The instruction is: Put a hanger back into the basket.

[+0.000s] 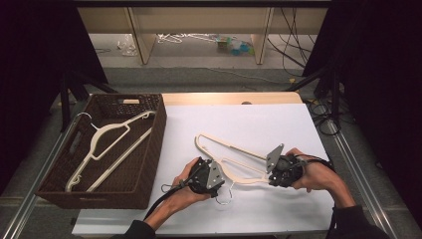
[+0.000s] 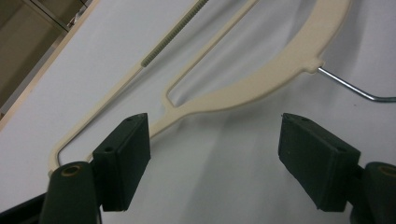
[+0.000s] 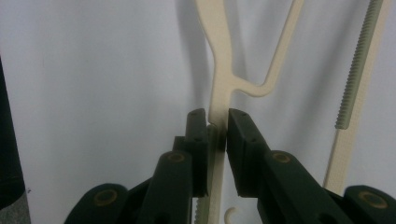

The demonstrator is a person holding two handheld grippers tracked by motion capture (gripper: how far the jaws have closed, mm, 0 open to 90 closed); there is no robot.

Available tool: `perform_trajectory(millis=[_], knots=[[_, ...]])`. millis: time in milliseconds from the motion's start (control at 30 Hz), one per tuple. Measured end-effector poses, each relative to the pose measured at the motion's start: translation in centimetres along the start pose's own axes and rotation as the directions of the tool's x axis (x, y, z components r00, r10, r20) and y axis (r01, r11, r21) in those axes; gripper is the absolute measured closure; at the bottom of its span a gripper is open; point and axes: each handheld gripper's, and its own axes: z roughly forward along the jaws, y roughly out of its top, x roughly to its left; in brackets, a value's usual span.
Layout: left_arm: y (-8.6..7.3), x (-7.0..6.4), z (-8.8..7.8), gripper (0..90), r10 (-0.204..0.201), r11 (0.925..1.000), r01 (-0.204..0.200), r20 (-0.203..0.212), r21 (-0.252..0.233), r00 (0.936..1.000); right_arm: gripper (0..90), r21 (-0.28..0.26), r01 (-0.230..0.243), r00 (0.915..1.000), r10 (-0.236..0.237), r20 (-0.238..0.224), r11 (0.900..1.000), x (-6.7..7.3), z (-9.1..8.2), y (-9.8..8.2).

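On white tabletop (image 1: pixel 239 119), slim cream hanger (image 1: pixel 234 149)

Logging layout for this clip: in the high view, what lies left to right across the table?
Wicker basket holding a hanger → left gripper, open → cream hanger on the table → right gripper, shut on it.

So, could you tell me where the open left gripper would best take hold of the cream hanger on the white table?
Probably the flat shoulder arm near the metal hook, approached from the person's side. The hanger lies flat, its far end already clamped by the right gripper. The left gripper faces that arm with its jaws wide, and the arm there is narrow enough to pinch across.
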Motion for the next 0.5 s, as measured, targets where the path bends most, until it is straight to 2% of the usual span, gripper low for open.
perform_trajectory(millis=[233,300,433,500], knots=[[0.7,0.0,0.6,27.7,0.053,0.9985,-0.053,0.023,-0.008,0.9983,79.0,-0.014,0.005,0.9999,-0.005,0.012,1.0,-0.2,-0.6,0.1],[0.8,0.0,0.9,32.4,0.083,0.9966,-0.082,0.031,-0.007,0.9961,79.0,-0.019,0.001,0.9999,-0.001,0.012,1.0,-0.1,-0.8,0.1],[1.0,0.0,1.6,33.7,0.123,0.9924,-0.123,0.028,0.002,0.992,79.0,-0.025,0.002,0.9999,-0.002,0.012,1.0,-0.1,-1.0,0.1],[1.0,0.1,1.9,35.2,0.131,0.9914,-0.131,0.042,-0.002,0.9905,79.0,-0.029,0.007,0.9999,-0.006,0.008,1.0,-0.1,-1.0,0.1]])
